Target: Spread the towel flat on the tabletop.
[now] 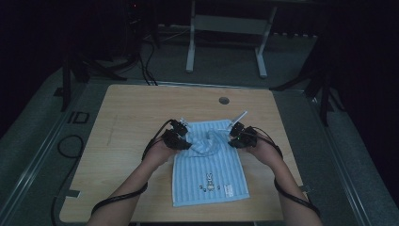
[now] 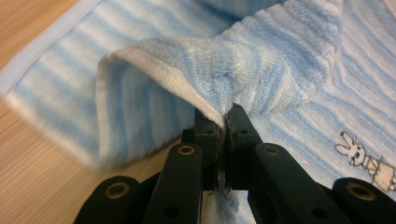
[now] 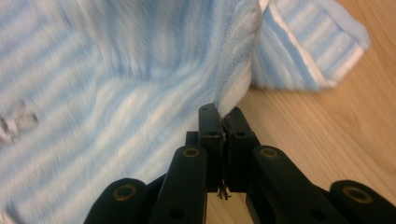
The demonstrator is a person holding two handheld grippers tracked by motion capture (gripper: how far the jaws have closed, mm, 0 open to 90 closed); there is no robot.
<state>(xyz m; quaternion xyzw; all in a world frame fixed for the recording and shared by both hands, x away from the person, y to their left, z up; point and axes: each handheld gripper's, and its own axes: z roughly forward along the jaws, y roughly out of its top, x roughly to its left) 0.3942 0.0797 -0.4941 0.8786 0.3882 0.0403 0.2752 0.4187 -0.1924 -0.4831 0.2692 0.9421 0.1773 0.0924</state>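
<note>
Both the left gripper (image 2: 227,112) and right gripper (image 3: 227,112) pinch thin towel (image 1: 214,176) edges between clamped fingers; uneven lifting could slip the fabric out

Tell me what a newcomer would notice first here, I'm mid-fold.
The blue-and-white striped terry towel on the light wooden table stands out, its far half bunched up. The left claw and the right claw are each shut on a towel edge. A small rabbit embroidery sits near the left claw.
</note>
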